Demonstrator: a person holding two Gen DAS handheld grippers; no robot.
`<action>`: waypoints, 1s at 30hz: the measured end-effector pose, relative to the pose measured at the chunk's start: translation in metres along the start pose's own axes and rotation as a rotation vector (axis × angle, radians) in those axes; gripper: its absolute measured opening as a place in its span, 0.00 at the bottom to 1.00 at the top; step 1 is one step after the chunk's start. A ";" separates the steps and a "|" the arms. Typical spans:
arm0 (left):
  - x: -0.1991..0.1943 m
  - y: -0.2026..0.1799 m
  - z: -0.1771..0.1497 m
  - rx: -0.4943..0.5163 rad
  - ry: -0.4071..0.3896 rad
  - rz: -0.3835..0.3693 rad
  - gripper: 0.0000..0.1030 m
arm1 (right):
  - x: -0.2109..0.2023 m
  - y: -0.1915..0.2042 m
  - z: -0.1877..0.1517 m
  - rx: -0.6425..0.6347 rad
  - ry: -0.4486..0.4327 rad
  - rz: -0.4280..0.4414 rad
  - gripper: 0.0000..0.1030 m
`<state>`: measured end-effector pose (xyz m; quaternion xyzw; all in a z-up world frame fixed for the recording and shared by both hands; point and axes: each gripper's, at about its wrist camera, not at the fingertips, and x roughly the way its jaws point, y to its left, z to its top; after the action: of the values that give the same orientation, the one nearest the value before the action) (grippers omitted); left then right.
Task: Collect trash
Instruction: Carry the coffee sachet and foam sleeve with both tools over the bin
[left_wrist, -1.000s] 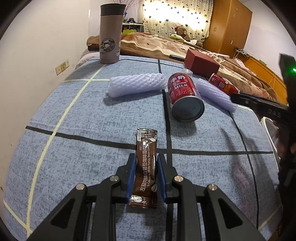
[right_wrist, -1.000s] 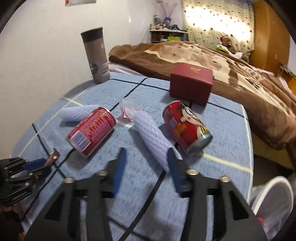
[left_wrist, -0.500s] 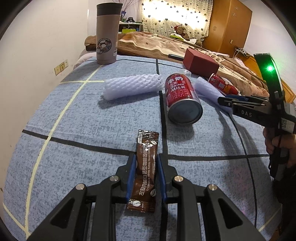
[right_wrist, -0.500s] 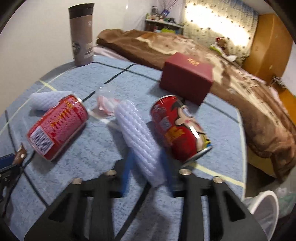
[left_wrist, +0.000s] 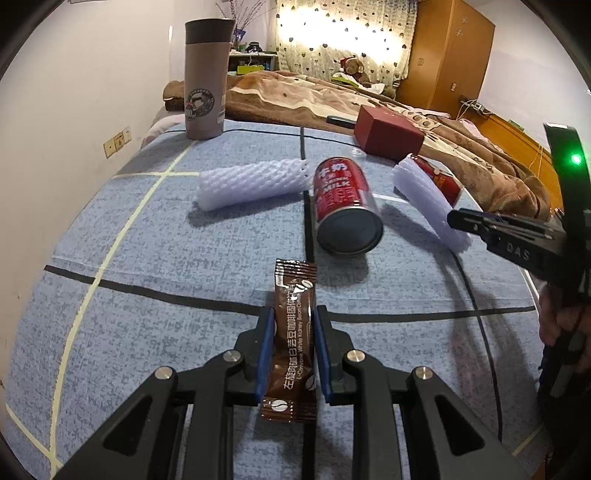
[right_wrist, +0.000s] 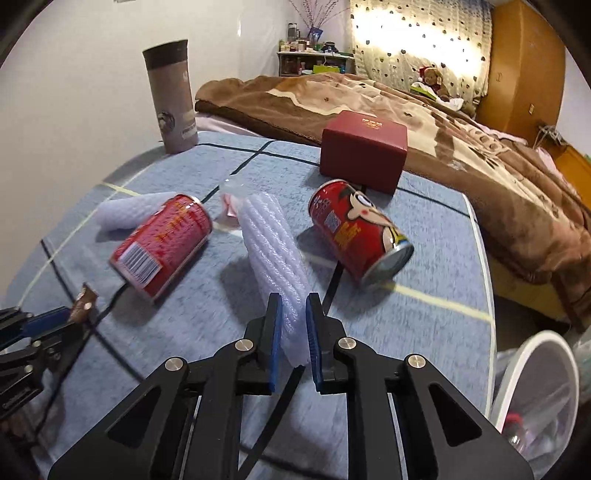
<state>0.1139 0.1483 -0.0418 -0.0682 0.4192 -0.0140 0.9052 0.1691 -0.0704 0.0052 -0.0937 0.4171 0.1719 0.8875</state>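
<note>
Your left gripper was pinching the brown coffee sachet by its long edges, low over the table at 6 o'clock in the left view. Your right gripper was pressed onto the near end of a white foam sleeve, whose far end tilted toward 11 o'clock.

The sachet was slick and thin, so it could have buckled or slid out if you had swung it fast. The sleeve was soft and held only at its tip; it could have sagged, pulled free, or swept the two red cans lying at 10 and 1 o'clock, setting them rolling off the table. The bin sat below the edge at 4 o'clock, so a hasty release risked missing its rim.
</note>
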 end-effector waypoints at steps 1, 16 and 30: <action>-0.002 -0.002 0.000 0.003 -0.003 -0.005 0.22 | -0.004 0.000 -0.004 0.016 0.004 0.012 0.13; -0.019 -0.059 0.009 0.092 -0.042 -0.072 0.22 | -0.049 -0.017 -0.039 0.156 -0.057 0.020 0.13; -0.028 -0.137 0.021 0.201 -0.081 -0.169 0.22 | -0.085 -0.071 -0.071 0.283 -0.114 -0.086 0.13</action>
<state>0.1165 0.0174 0.0116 -0.0126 0.3715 -0.1296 0.9193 0.0955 -0.1775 0.0277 0.0242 0.3818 0.0782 0.9206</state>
